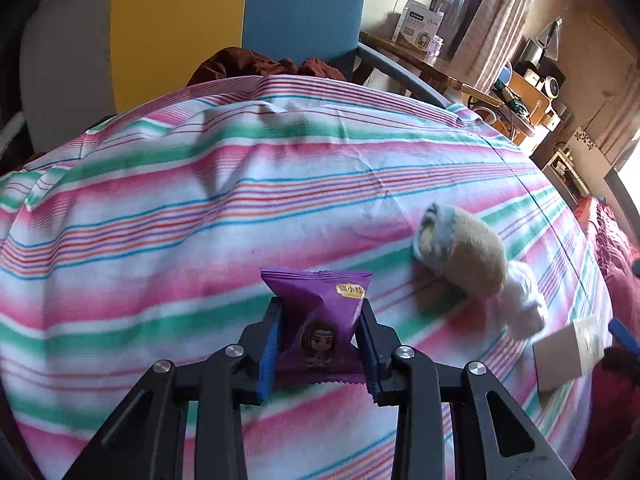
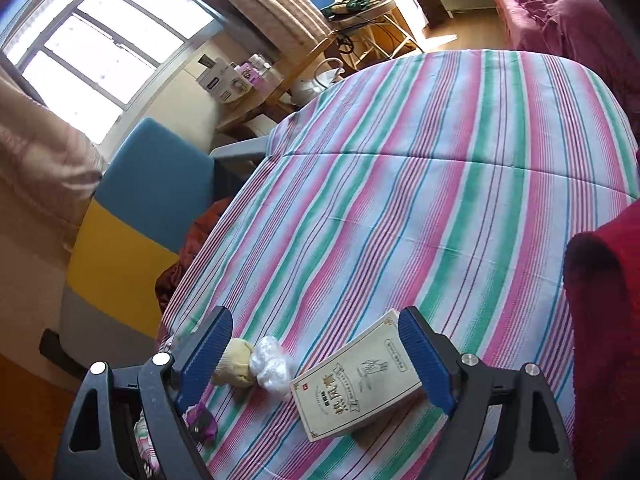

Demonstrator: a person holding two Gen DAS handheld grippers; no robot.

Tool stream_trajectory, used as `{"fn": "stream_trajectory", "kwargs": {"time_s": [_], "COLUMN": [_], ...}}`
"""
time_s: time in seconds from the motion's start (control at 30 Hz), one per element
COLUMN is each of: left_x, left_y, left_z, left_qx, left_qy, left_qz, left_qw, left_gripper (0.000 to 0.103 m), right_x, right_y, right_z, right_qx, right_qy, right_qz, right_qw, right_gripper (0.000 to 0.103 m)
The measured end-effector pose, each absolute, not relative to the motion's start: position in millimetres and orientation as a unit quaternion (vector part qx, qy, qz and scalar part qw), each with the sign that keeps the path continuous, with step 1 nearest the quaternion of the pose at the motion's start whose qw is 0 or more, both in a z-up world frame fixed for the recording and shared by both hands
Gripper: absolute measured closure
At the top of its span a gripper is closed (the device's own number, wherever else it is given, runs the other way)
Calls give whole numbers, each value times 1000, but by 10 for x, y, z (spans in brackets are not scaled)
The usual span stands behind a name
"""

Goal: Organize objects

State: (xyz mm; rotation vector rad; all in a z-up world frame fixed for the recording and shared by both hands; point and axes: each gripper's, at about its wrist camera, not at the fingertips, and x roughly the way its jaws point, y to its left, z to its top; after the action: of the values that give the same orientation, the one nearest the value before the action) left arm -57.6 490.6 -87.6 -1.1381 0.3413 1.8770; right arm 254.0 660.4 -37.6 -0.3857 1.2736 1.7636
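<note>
My left gripper [image 1: 320, 316] is shut on a purple snack packet [image 1: 320, 320] with a cartoon figure, held just above the striped bedsheet [image 1: 200, 208]. A rolled beige and blue sock [image 1: 460, 250] lies to its right, touching a crumpled white plastic wrap [image 1: 524, 300]. A cream box with Chinese print [image 1: 568, 356] sits at the far right. In the right wrist view my right gripper [image 2: 316, 356] is open, its fingers on either side of the box [image 2: 356, 384], the wrap [image 2: 272, 364] and the sock [image 2: 236, 362]. The purple packet [image 2: 202, 420] shows behind the left finger.
The striped sheet [image 2: 400, 200] covers a wide flat surface. A blue, yellow and grey cushion [image 1: 240, 20] stands behind it with dark red cloth [image 1: 260, 66] at its foot. A wooden table with boxes [image 1: 420, 28] and a desk stand further back. Red fabric [image 2: 600, 300] is at the right.
</note>
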Motion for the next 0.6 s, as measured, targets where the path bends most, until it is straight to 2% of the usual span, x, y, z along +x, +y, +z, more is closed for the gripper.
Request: {"fn": "stream_trajectory", "kwargs": {"time_s": [0.2, 0.33, 0.43, 0.6], "left_x": [-94, 190, 374, 556], "left_y": [4318, 3953, 3710, 3428], "left_z": [-867, -862, -866, -870], "left_qx": [-435, -423, -417, -417], "left_qy": [164, 168, 170, 160], "left_qz": [754, 752, 751, 752], "left_qw": [464, 476, 483, 485], "left_gripper": [68, 68, 68, 68], "right_x": [2576, 2359, 2088, 1438], "right_y": [6696, 6720, 6631, 6296], "right_z": [-532, -704, -789, -926], "right_qx": [-185, -239, -276, -367], "right_qy": [524, 541, 556, 561], "right_qz": [676, 676, 697, 723], "right_qw": [484, 440, 358, 169], "right_gripper": [16, 16, 16, 16]}}
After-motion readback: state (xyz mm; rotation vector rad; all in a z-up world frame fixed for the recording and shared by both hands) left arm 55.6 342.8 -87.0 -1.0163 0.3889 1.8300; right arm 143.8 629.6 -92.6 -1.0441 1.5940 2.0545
